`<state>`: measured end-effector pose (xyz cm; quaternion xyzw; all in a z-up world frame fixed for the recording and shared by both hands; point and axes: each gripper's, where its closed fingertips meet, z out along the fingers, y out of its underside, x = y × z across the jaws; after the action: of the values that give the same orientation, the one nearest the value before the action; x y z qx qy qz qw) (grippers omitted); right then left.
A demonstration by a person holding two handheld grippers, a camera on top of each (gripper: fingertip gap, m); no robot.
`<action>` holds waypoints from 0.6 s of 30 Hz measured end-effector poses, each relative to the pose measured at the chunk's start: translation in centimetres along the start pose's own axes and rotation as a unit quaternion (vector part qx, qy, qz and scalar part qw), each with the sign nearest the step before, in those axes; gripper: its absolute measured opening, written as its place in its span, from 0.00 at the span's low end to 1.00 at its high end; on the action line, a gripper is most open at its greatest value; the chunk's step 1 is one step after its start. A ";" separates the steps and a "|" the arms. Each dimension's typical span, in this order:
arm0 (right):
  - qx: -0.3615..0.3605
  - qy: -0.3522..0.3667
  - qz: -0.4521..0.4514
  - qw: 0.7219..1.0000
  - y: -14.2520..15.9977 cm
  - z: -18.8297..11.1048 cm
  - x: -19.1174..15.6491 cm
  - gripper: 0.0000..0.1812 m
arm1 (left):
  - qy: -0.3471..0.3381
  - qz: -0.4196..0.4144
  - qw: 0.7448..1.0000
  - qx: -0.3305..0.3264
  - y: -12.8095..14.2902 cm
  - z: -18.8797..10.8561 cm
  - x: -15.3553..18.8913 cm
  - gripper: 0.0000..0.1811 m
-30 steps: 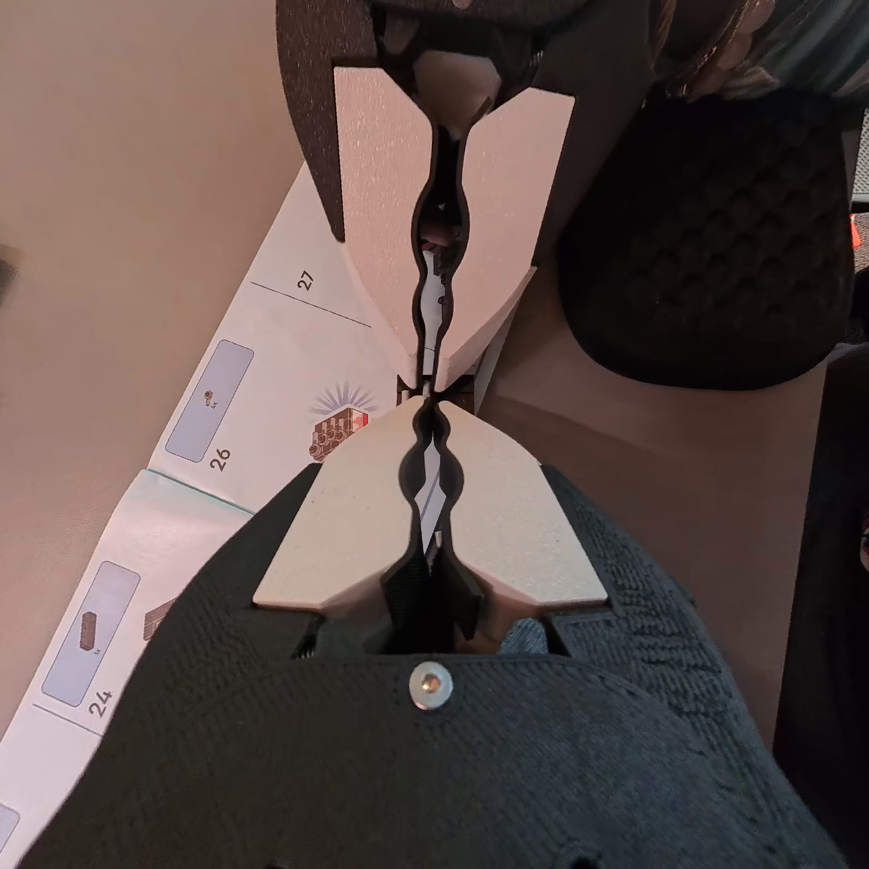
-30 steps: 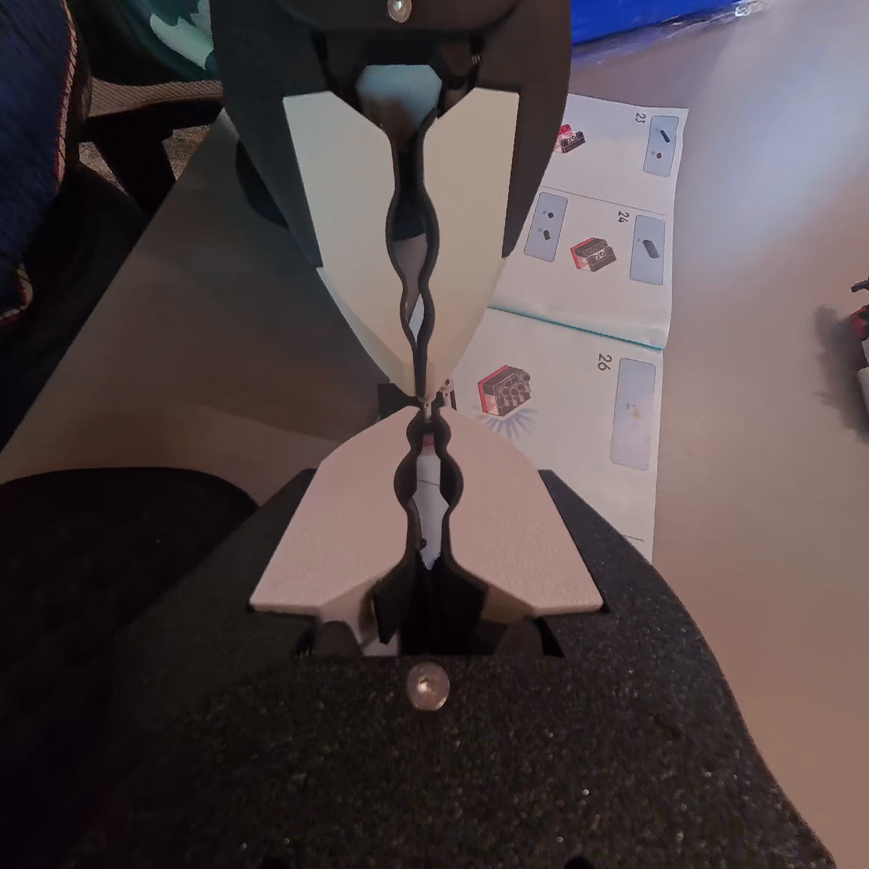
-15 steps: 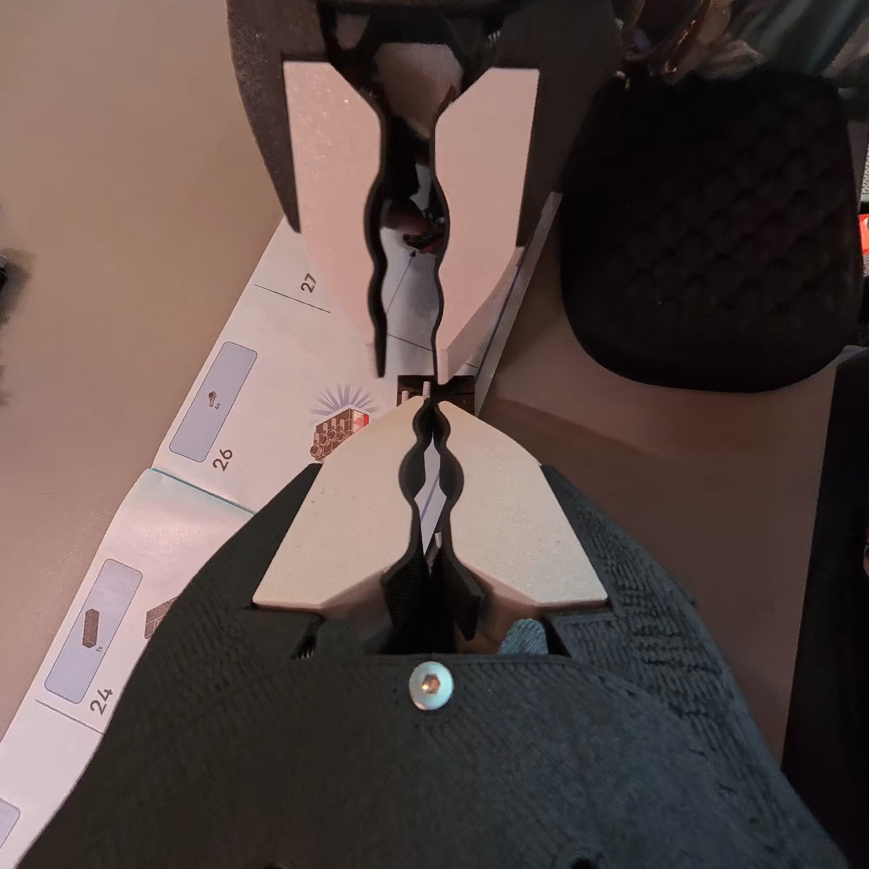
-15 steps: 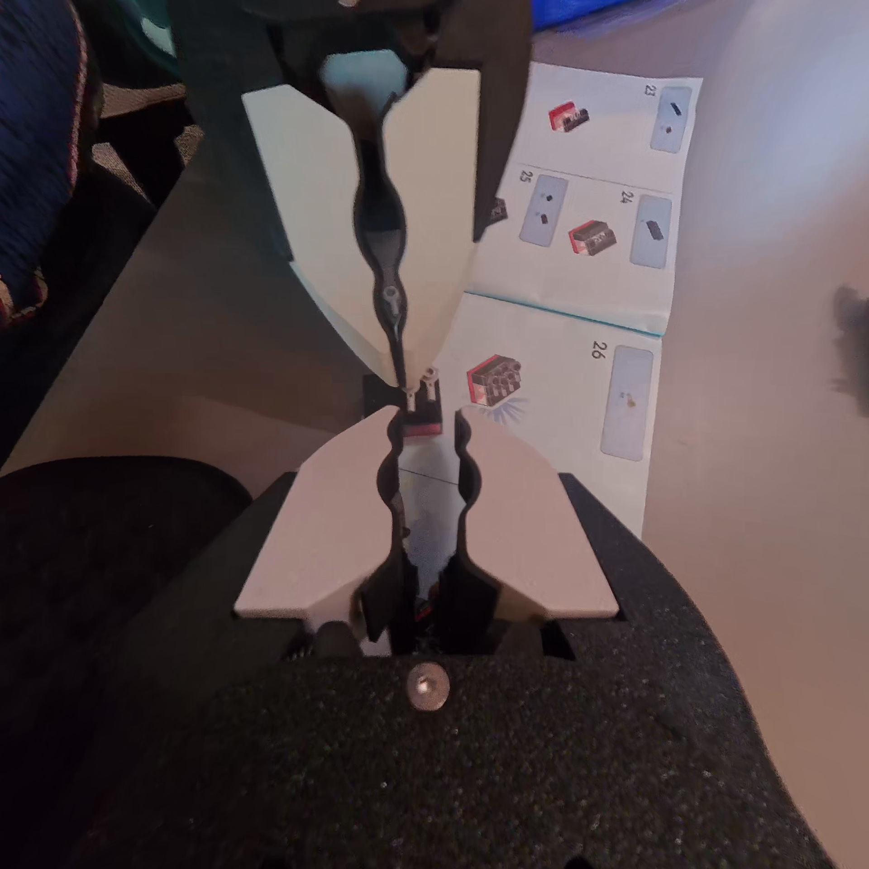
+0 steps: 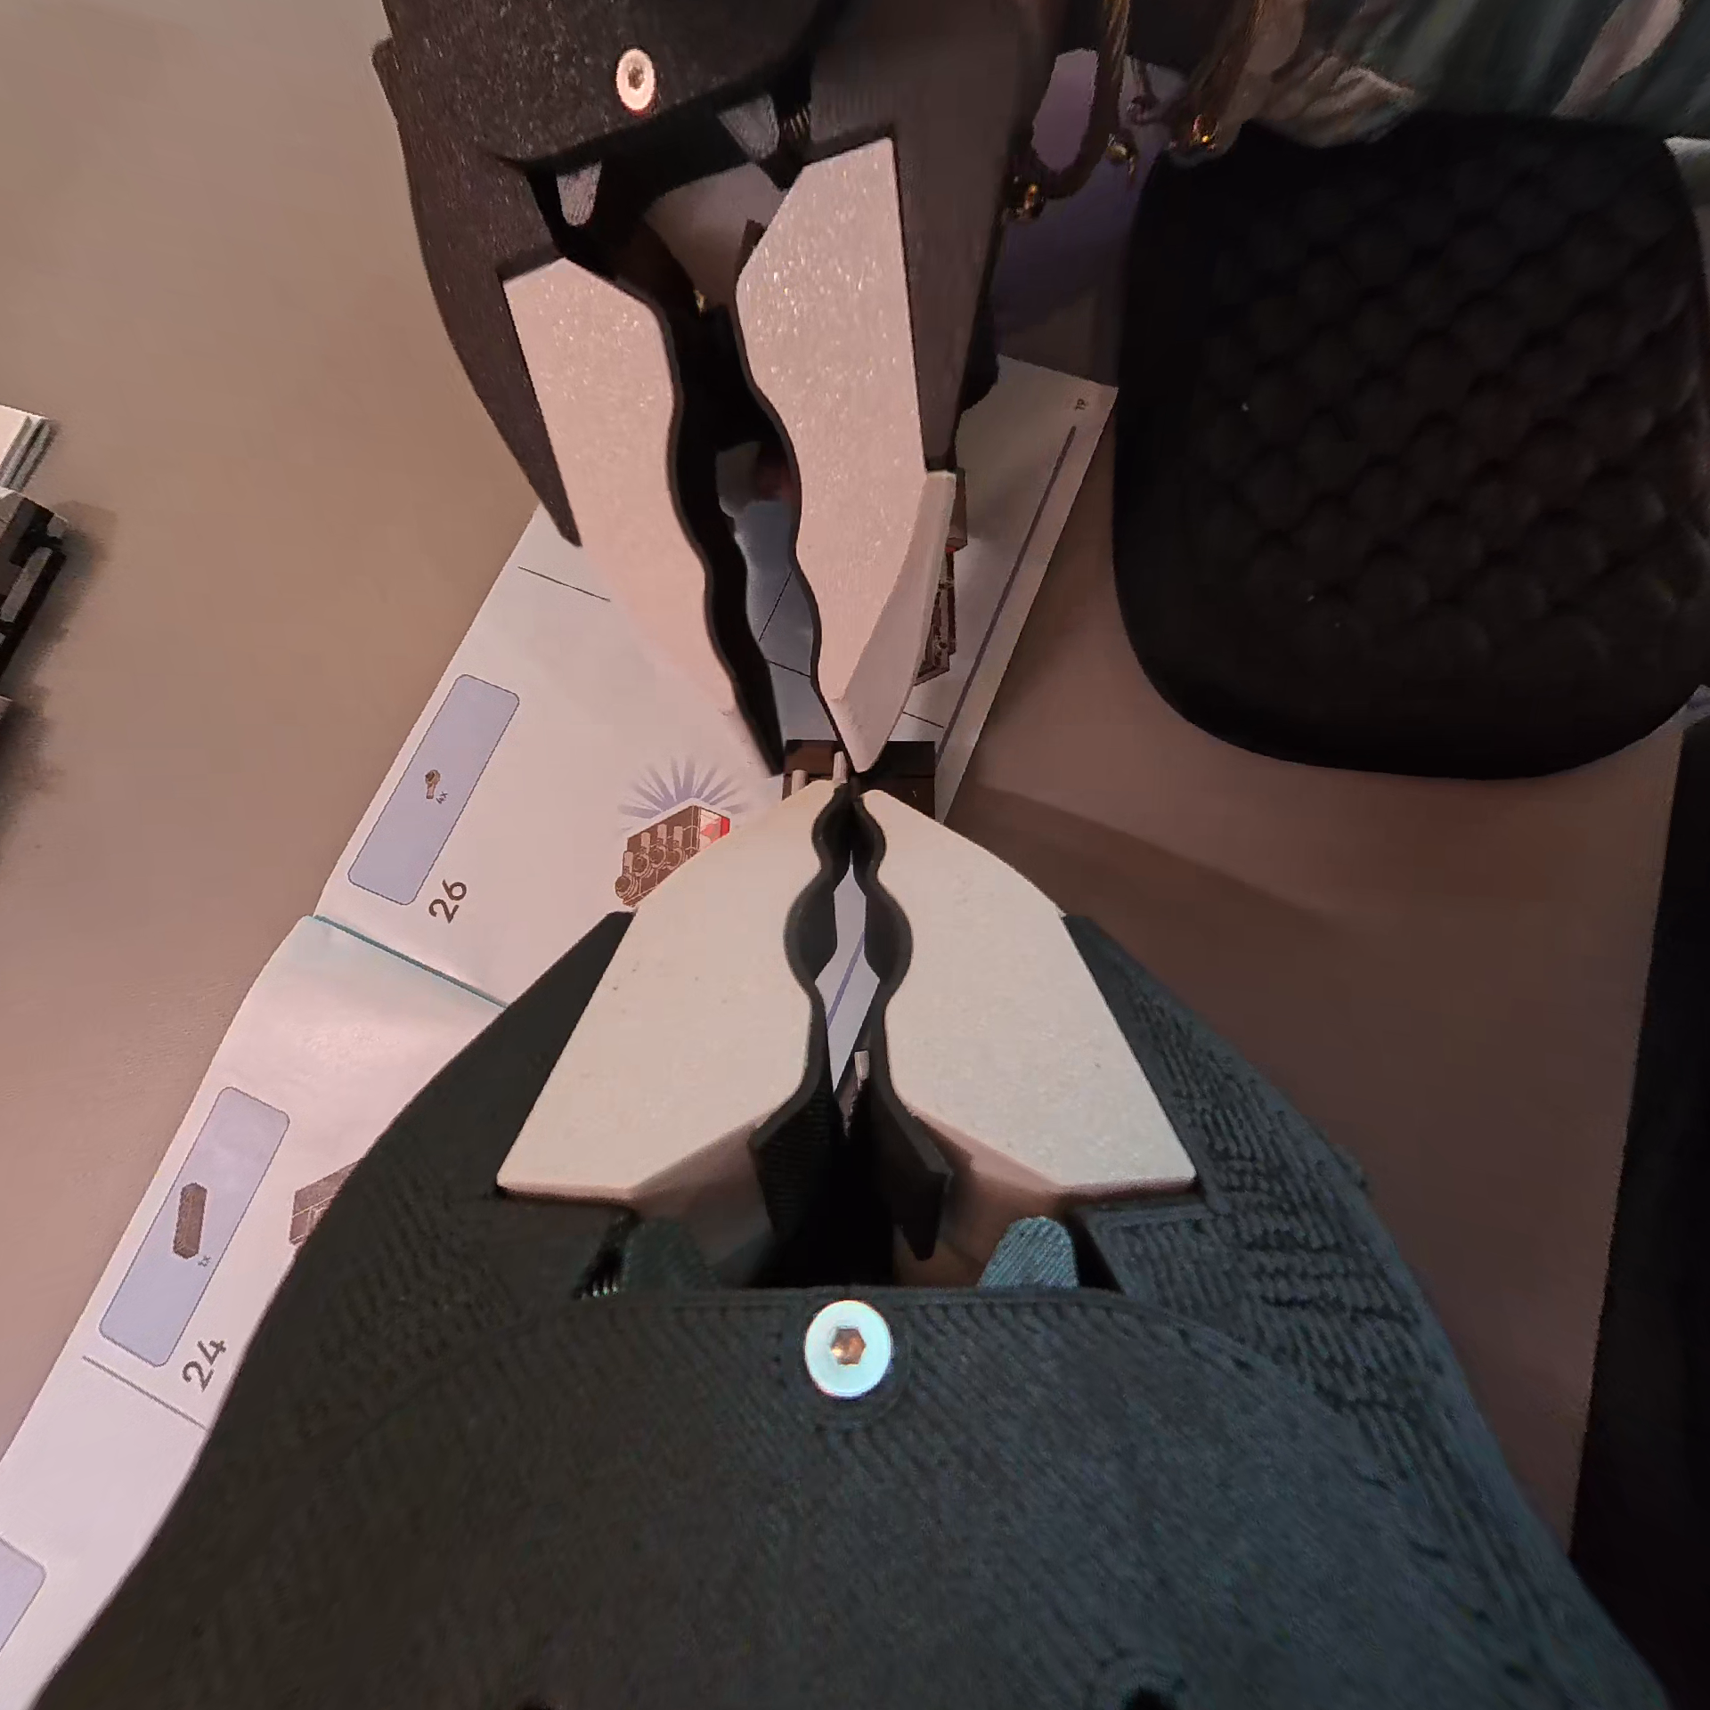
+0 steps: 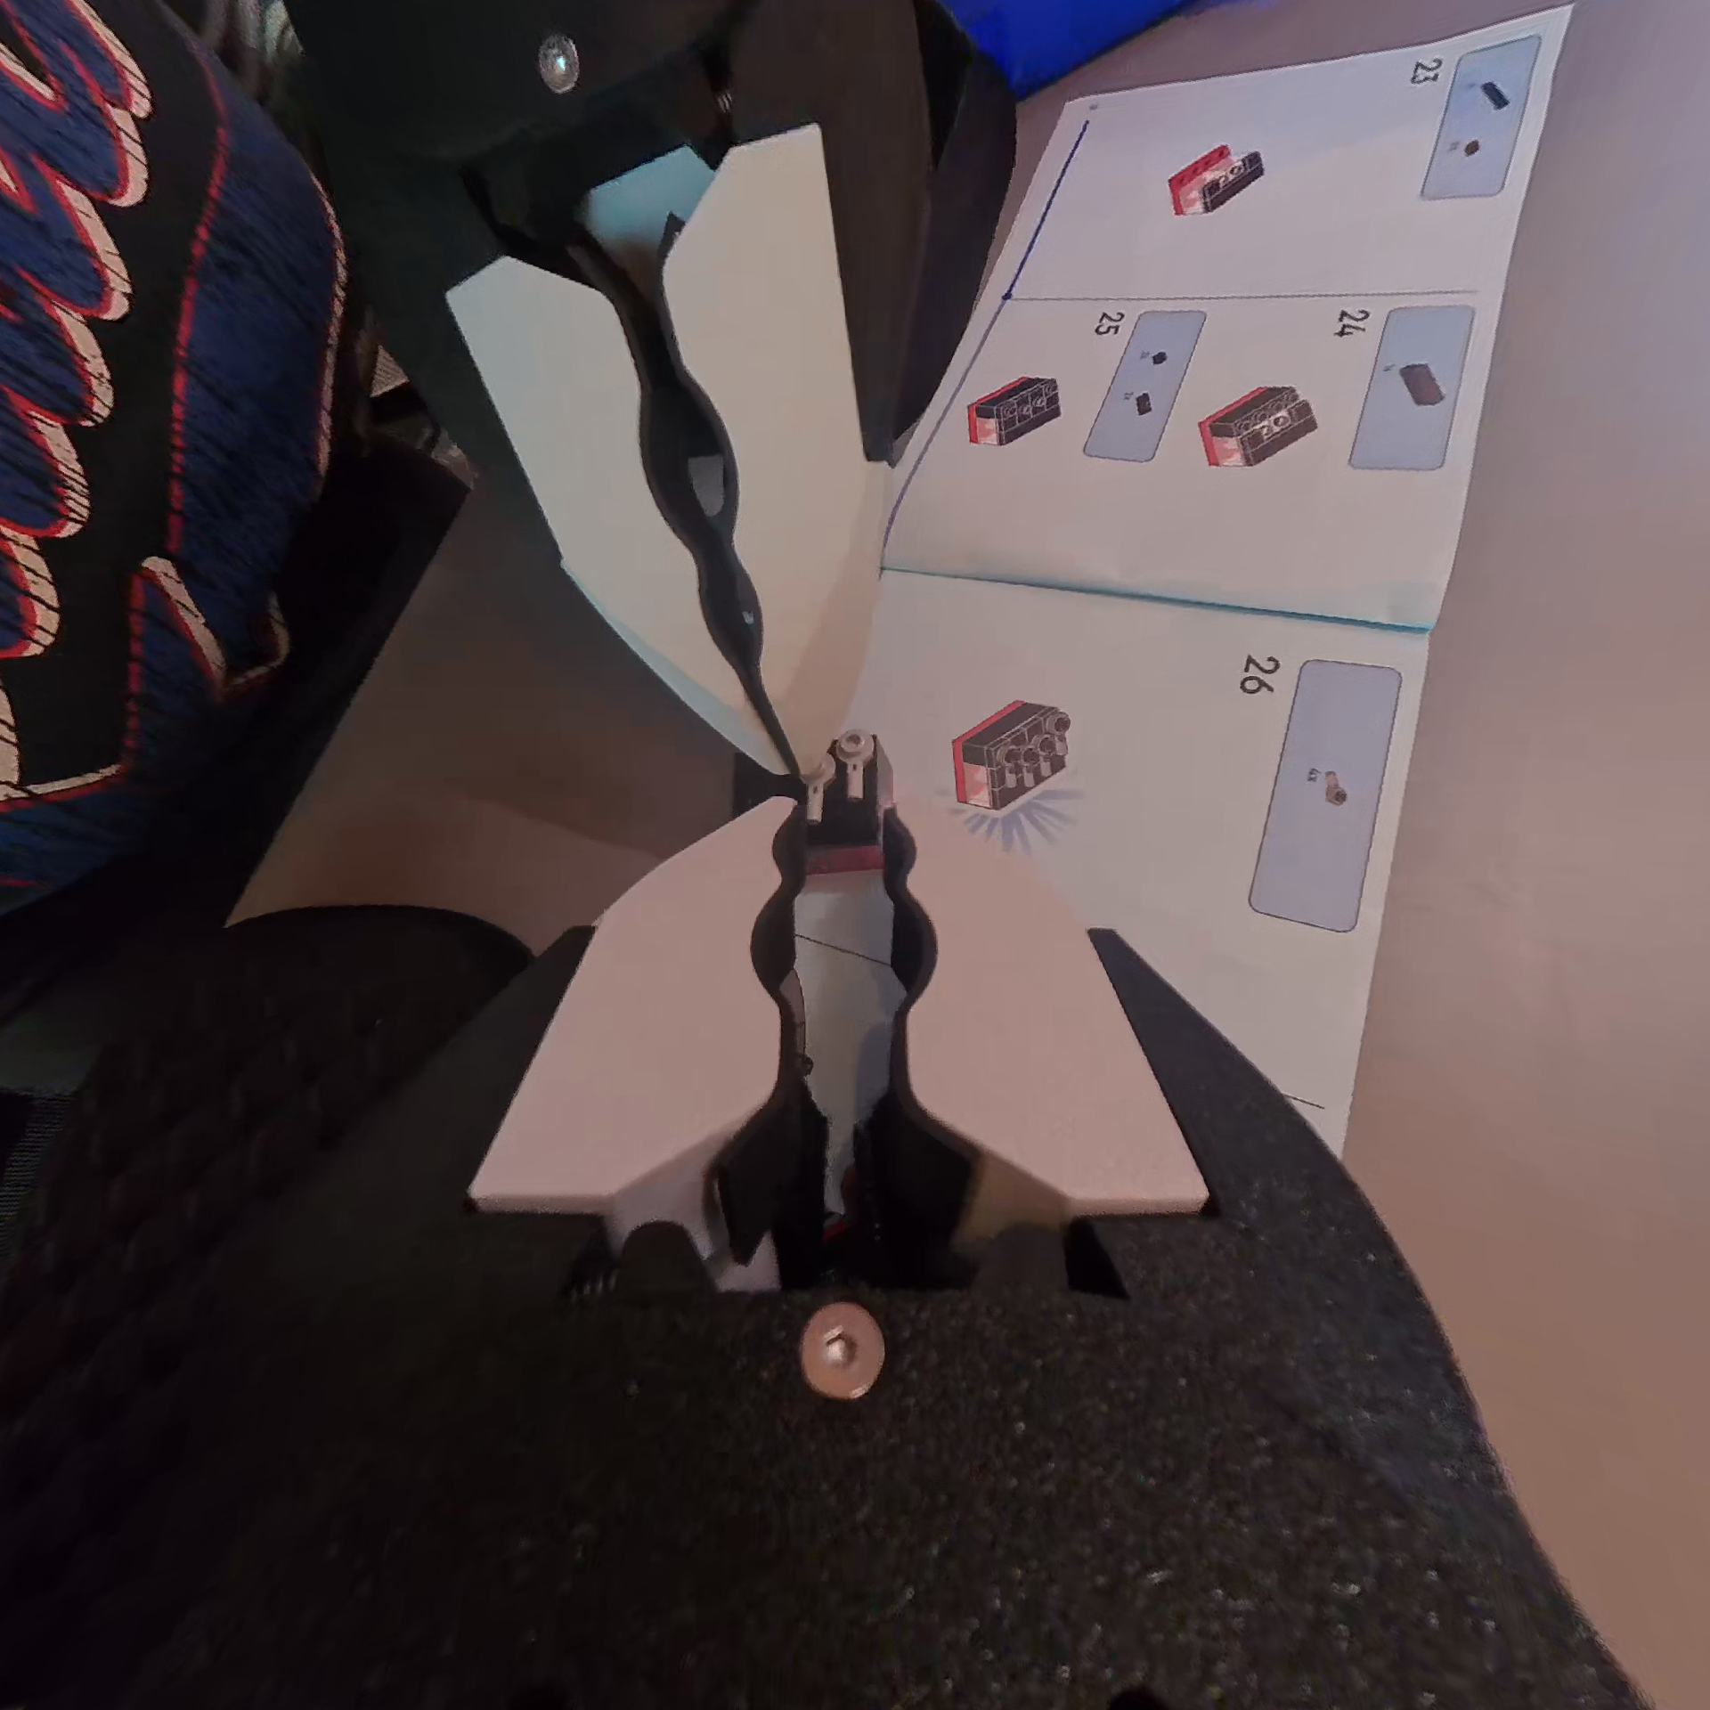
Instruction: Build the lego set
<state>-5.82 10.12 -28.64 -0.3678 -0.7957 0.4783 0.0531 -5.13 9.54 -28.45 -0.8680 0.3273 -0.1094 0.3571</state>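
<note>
Two tongs with white fingers and black bodies are there, the left tongs point(image 5: 849, 786) and the right tongs point(image 6: 837, 814). One small black and red brick assembly point(image 6: 847, 824) carries two visible light grey pegs point(image 6: 856, 754). One open paper instruction booklet point(image 6: 1157, 740) lies near the tabletop point(image 5: 231, 324) edge, beside one black mesh chair seat point(image 5: 1406, 444).

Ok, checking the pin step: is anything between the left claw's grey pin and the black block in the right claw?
Nothing visible. The left claw has the grey pin right against the black block that the right claw holds, beside a second pin.
</note>
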 end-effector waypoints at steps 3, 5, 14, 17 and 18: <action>-0.001 -0.008 0.008 1.000 0.0 0.0 0.0 0.09 | -0.003 0.001 1.000 0.002 0.0 0.0 0.0 0.01; -0.001 -0.012 0.010 1.000 0.0 0.0 0.0 0.08 | -0.006 0.003 1.000 0.004 0.0 0.0 0.0 0.01; 0.000 -0.012 0.012 1.000 0.0 0.0 0.0 0.08 | -0.017 0.005 1.000 0.013 -0.1 0.0 -0.1 0.01; 0.000 -0.009 0.009 1.000 0.0 0.0 0.0 0.08 | -0.016 0.006 1.000 0.014 -0.1 0.0 -0.1 0.01; 0.000 -0.009 0.008 1.000 0.0 0.0 0.0 0.08 | -0.015 0.006 1.000 0.013 -0.1 0.0 -0.1 0.01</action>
<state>-5.86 10.09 -28.63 -0.3701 -0.7932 0.4818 0.0415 -5.14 9.61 -28.41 -0.8627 0.3255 -0.0982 0.3745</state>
